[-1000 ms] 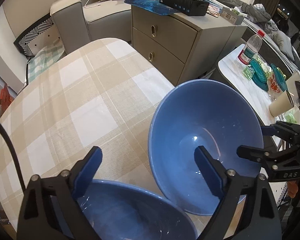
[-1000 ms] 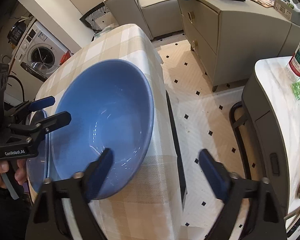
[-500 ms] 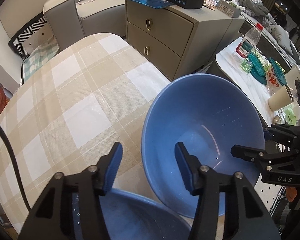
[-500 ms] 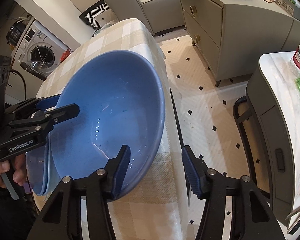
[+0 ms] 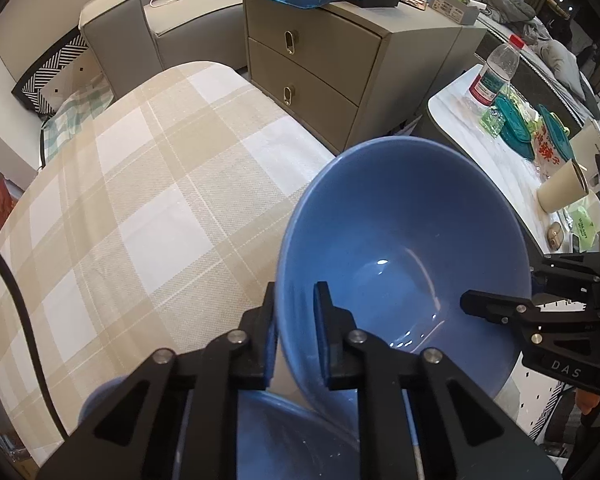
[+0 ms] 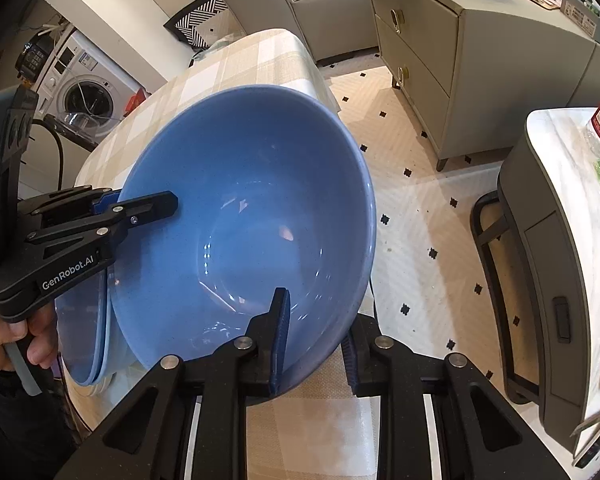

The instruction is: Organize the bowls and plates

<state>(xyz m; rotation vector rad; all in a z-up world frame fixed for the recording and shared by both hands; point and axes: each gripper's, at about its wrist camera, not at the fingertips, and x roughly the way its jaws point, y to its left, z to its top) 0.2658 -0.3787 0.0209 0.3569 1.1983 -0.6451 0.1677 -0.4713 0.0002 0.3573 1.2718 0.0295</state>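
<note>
A large blue bowl [image 5: 412,264] is held tilted above the checked table [image 5: 148,208]; it also shows in the right wrist view [image 6: 252,216]. My left gripper [image 5: 294,332] is shut on the bowl's near left rim. My right gripper [image 6: 316,344] is shut on the opposite rim, one finger inside and one outside. The right gripper also shows in the left wrist view [image 5: 496,304], and the left gripper in the right wrist view [image 6: 140,204]. A second blue bowl [image 5: 284,432] sits on the table under the held one, seen edge-on in the right wrist view [image 6: 96,344].
A grey drawer cabinet [image 5: 324,68] and a sofa [image 5: 132,28] stand beyond the table. A side table [image 5: 512,128] on the right holds a water bottle [image 5: 496,68], teal lids and paper cups. A washing machine [image 6: 84,92] stands at the left in the right wrist view.
Both grippers have closed from wide open onto the rim of the tilted bowl. The bowl has shifted slightly towards the second bowl.
</note>
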